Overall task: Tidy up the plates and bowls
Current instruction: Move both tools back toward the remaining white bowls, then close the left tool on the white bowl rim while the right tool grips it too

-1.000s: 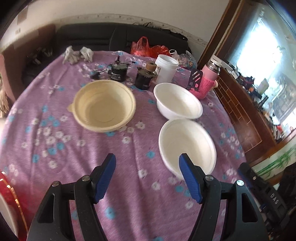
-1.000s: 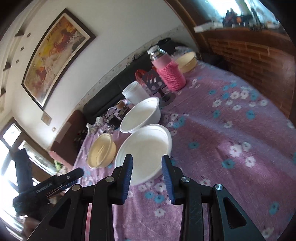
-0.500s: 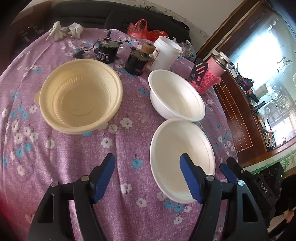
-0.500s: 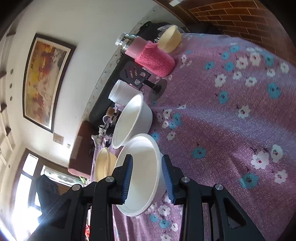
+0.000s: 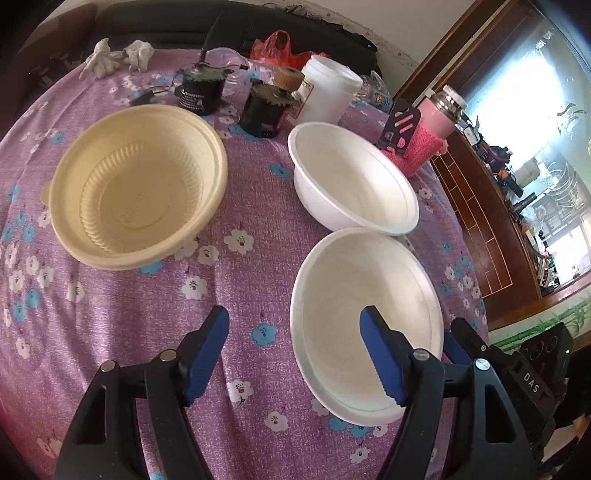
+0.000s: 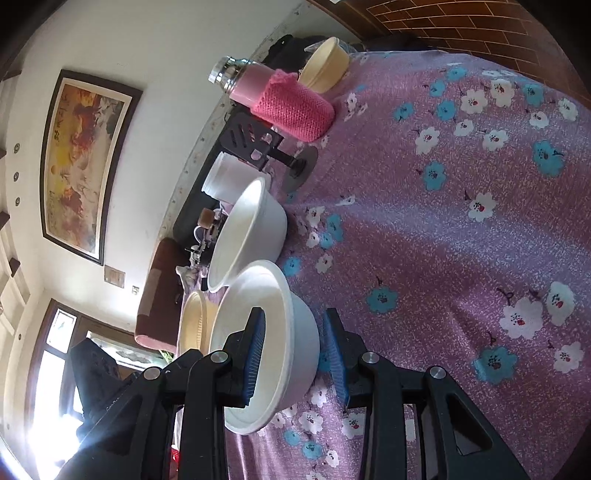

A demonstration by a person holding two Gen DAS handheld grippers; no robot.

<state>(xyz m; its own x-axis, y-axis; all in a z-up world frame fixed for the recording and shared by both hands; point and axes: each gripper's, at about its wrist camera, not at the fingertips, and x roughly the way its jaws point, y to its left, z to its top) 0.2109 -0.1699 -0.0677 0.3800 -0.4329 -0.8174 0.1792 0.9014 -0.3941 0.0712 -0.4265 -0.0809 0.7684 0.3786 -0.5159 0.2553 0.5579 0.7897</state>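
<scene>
left wrist: "das" on right tongs (image 5: 461, 341)

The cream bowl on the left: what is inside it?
The cream bowl shows only its ribbed wall and bare bottom in the left wrist view. The cloth under it is covered.

The desk (image 5: 110, 314) has a purple cloth with white and blue flowers on it. Behind it is a black sofa (image 5: 155, 22) against a white wall (image 6: 159, 59). A big picture (image 6: 83, 162) in a dark frame hangs on that wall. A brown chair (image 6: 157, 291) sits by the sofa. On one side is a red-brown brick wall (image 6: 461, 22). Bright light comes in through a window (image 5: 524, 85) and through a door with glass (image 6: 51, 365). A long brown wood shelf (image 5: 491, 236) holds lots of small things
</scene>
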